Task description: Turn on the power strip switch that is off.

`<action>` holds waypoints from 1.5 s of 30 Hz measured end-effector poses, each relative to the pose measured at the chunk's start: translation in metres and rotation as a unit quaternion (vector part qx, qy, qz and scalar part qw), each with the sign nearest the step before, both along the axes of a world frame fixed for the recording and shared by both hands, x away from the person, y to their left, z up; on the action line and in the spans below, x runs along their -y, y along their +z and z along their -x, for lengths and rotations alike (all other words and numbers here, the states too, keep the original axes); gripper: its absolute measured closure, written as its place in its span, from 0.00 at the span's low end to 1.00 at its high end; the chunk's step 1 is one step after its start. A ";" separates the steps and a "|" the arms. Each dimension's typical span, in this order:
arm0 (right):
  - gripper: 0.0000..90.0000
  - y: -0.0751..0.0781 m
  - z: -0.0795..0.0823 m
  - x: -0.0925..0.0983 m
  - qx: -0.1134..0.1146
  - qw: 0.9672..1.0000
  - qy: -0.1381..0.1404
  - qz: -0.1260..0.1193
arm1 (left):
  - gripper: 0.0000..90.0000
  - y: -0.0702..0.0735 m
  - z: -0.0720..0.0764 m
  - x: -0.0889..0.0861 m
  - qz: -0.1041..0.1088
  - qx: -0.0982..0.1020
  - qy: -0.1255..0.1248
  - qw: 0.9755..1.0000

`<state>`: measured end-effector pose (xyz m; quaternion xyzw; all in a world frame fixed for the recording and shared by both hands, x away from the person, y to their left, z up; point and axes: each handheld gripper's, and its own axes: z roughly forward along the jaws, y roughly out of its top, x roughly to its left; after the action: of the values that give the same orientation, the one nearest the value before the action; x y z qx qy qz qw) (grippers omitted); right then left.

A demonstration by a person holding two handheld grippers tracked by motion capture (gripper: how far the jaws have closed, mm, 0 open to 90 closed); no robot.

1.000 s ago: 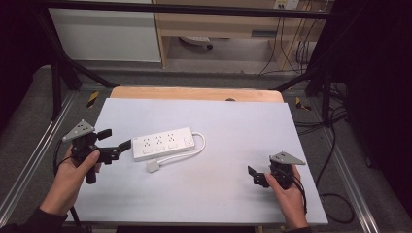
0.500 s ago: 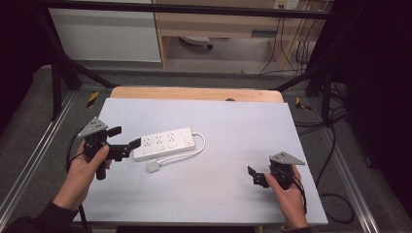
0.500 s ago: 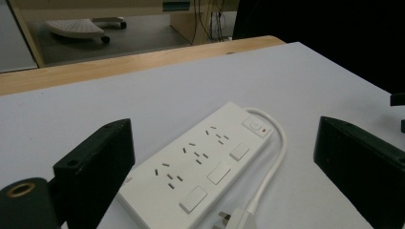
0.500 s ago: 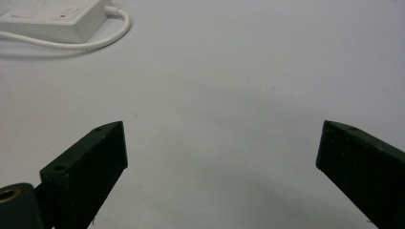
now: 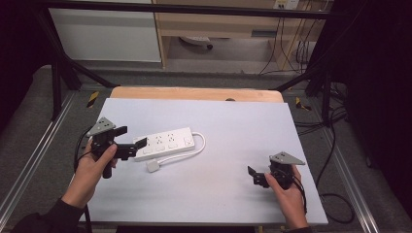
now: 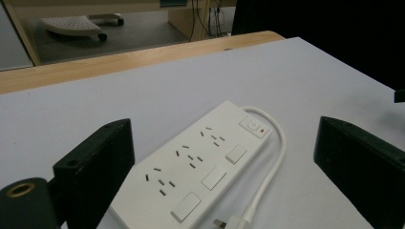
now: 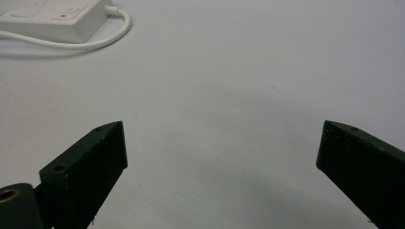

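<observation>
A white power strip (image 5: 167,141) lies flat left of the table's middle, its cable (image 5: 200,145) looping round to a plug (image 5: 153,166) in front of it. My left gripper (image 5: 132,137) is open at the strip's left end, one jaw just touching or hovering over that end. In the left gripper view the power strip (image 6: 200,162) runs away between the wide-apart jaws of the left gripper (image 6: 224,134), with its switch (image 6: 253,126) at the far end. My right gripper (image 5: 253,175) stands open over bare table near the front right, well away from the strip (image 7: 47,19).
The grey tabletop (image 5: 243,126) ends at a wooden strip (image 5: 194,93) along the back. Metal rails (image 5: 34,160) run down both sides. Cables (image 5: 335,145) trail on the floor at the right, and a cabinet (image 5: 107,34) stands behind the table.
My left gripper has moved right and slightly forward, from beside the table's left edge up to the strip's left end. The right gripper and the strip have stayed put.
</observation>
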<state>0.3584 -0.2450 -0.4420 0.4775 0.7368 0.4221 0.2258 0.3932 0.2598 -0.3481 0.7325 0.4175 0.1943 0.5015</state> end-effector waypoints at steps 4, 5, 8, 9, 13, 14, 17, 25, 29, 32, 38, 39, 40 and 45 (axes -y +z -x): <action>0.04 0.000 0.000 0.000 0.001 1.000 0.000 0.000 | 0.07 -0.002 -0.003 0.005 0.000 -0.002 -0.001 1.000; 0.04 0.000 0.000 0.000 0.001 1.000 0.000 0.000 | 0.07 -0.003 -0.004 0.006 0.001 -0.003 -0.001 1.000; 0.04 0.000 0.000 0.000 0.001 1.000 0.000 -0.001 | 0.07 -0.004 -0.007 0.009 -0.001 -0.004 -0.004 1.000; 0.04 0.000 0.000 0.000 0.000 1.000 0.000 -0.001 | 0.07 -0.005 -0.007 0.010 0.000 -0.005 -0.005 1.000; 0.04 0.001 0.000 0.000 0.001 1.000 0.001 -0.001 | 0.07 -0.007 -0.010 0.013 -0.004 -0.007 -0.008 1.000; 0.04 0.000 0.000 0.000 0.001 1.000 0.001 -0.001 | 0.07 -0.008 -0.011 0.014 -0.006 -0.009 -0.008 1.000; 0.04 0.000 0.000 0.000 0.001 1.000 0.001 -0.001 | 0.07 -0.010 -0.013 0.016 -0.008 -0.012 -0.011 1.000; 0.04 0.000 0.000 0.001 0.002 1.000 0.001 -0.001 | 0.08 -0.014 -0.017 0.024 -0.014 -0.019 -0.018 1.000; 0.04 0.001 0.000 0.001 0.002 1.000 0.001 -0.001 | 0.08 -0.017 -0.019 0.028 -0.022 -0.023 -0.022 0.999; 0.04 0.001 0.000 0.001 0.002 1.000 0.001 -0.002 | 0.08 -0.019 -0.022 0.030 -0.027 -0.028 -0.025 0.999; 0.04 0.001 0.000 0.001 0.003 1.000 0.003 0.000 | 0.08 -0.027 -0.026 0.035 -0.038 -0.037 -0.029 0.998; 0.04 0.001 0.000 0.001 0.002 1.000 0.002 -0.002 | 0.08 -0.028 -0.027 0.036 -0.039 -0.039 -0.029 0.998; 0.04 0.001 0.000 0.001 0.002 1.000 0.002 -0.002 | 0.08 -0.030 -0.027 0.037 -0.041 -0.041 -0.030 0.998; 0.04 0.001 0.000 0.001 0.001 1.000 0.003 -0.002 | 0.09 -0.034 -0.030 0.041 -0.052 -0.043 -0.031 0.997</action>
<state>0.3584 -0.2461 -0.4411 0.4755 0.7367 0.4250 0.2247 0.4230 0.2190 -0.3824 0.7779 0.4048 0.1688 0.4500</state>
